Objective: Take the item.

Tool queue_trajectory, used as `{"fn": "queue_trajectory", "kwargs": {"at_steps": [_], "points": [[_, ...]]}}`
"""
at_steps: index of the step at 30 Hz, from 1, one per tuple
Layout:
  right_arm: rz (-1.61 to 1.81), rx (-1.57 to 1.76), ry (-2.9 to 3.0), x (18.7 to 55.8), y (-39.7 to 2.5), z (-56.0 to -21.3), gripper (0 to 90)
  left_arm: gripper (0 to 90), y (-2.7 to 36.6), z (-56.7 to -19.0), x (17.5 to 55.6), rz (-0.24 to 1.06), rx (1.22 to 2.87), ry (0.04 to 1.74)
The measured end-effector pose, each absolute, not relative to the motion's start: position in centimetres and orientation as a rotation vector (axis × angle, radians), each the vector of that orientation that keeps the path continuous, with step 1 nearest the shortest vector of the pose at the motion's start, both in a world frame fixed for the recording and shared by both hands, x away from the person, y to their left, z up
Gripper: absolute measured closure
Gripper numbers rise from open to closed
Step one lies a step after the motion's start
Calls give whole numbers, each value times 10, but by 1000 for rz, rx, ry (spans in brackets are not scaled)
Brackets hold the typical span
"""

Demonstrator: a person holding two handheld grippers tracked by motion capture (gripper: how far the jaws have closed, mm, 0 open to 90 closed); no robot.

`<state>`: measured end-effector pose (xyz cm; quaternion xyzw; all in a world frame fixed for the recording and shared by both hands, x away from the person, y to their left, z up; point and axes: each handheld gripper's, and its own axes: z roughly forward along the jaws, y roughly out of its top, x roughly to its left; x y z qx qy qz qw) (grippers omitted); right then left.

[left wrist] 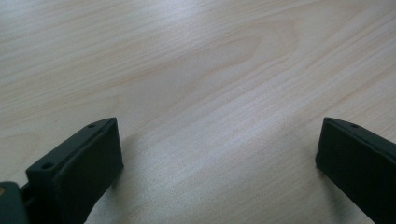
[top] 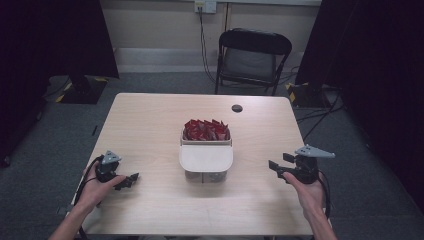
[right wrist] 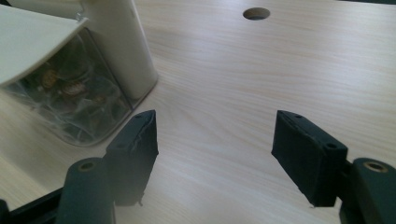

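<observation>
At mid-tabletop (top: 150,125) stood the box (top: 206,162), between both tongs: left tongs (top: 131,181) and right tongs (top: 278,165) both gaped empty, the right seemingly nearer, pointing boxward.

Even overhead light, soft shadows; near jaws perhaps slightly blurred

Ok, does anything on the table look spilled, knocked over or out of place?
Nothing stands out. The container stands upright mid-table, its red packets inside the open back section. The left claw and right claw are open and empty, either side.
</observation>
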<state>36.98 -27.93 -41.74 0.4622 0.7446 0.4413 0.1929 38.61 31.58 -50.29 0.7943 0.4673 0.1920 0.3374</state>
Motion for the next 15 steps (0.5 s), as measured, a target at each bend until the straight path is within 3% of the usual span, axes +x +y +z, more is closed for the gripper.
{"fn": "queue_trajectory", "kwargs": {"at_steps": [15], "points": [[1381, 1202, 2115, 385, -254, -392, 401, 0, 316, -503, 386, 500, 2071, 1217]]}}
